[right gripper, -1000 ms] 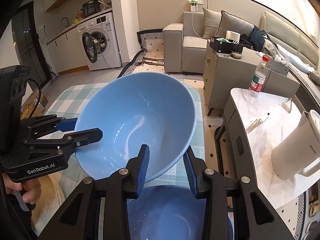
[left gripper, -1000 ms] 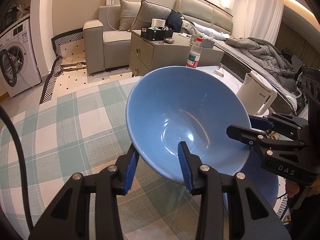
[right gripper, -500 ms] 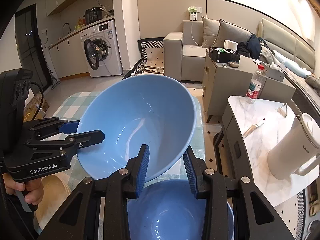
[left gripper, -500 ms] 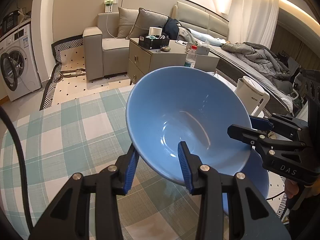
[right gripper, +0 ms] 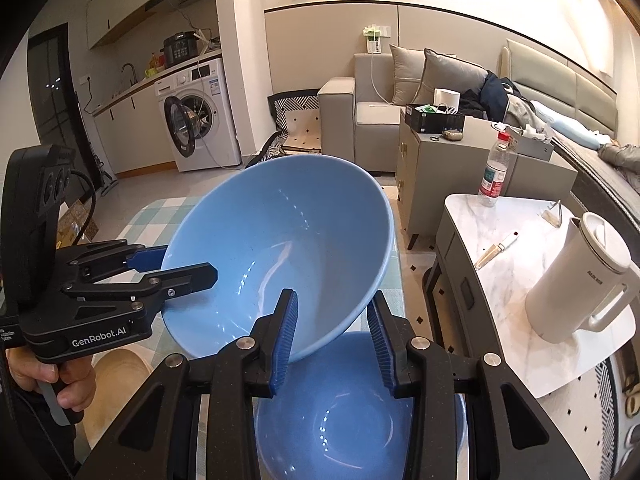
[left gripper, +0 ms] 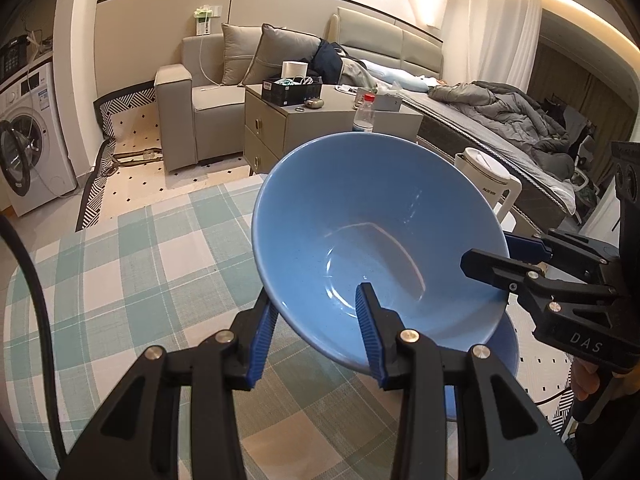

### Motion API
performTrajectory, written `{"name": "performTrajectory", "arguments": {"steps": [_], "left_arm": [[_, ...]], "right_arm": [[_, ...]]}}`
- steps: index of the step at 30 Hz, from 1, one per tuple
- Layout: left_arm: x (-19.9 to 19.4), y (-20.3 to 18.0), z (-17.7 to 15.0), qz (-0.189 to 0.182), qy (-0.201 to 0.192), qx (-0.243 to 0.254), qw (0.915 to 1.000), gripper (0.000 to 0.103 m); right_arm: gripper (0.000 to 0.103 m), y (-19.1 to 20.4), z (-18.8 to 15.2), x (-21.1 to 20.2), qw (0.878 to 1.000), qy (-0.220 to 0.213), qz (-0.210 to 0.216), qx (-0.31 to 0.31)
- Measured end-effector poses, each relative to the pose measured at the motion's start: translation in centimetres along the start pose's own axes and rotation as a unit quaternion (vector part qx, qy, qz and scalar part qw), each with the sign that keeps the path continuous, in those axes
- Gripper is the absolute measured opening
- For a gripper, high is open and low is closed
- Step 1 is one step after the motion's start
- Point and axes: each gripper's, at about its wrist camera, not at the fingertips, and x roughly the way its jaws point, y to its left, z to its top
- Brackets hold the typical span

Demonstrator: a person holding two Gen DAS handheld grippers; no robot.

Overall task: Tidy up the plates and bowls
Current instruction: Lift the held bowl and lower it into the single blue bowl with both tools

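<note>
A large light blue bowl [left gripper: 372, 236] hangs in the air, tilted, held by both grippers on opposite sides of its rim. My left gripper [left gripper: 316, 320] is shut on its near rim; it shows at the left in the right wrist view [right gripper: 176, 268]. My right gripper [right gripper: 332, 332] is shut on the other side of the same bowl [right gripper: 280, 248] and shows at the right in the left wrist view [left gripper: 492, 260]. A second, darker blue bowl [right gripper: 352, 412] stands on the table right below, its edge also peeking out in the left wrist view [left gripper: 510, 348].
The table has a green and white checked cloth [left gripper: 132, 280]. A tan round object [right gripper: 116, 384] lies at the left of the lower bowl. A marble side table [right gripper: 516, 256] with a white kettle [right gripper: 580, 276] and a water bottle [right gripper: 496, 172] stands to the right.
Both grippers have lifted the light blue bowl higher above the darker bowl; the views show more of the room and the lower bowl stands further clear.
</note>
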Motion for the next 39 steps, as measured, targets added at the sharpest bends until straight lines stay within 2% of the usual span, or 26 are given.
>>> {"name": "performTrajectory", "arguments": {"steps": [13, 24, 39], "left_arm": [[-0.9, -2.6, -1.5, -0.019, 0.001, 0.026, 0.9995, 0.039], [-0.3, -3.6, -2.5, -0.022, 0.006, 0.032, 0.9992, 0.039], [-0.2, -4.6, -2.8, -0.02, -0.001, 0.038, 0.9991, 0.039]], "right_arm": [[0.037, -0.6, -4.2, -3.4, 0.999, -0.017, -0.015, 0.043], [0.037, 0.1, -6.2, -4.6, 0.997, -0.038, -0.032, 0.055], [0.037, -0.7, -7.9, -5.1, 0.994, -0.056, -0.024, 0.094]]}}
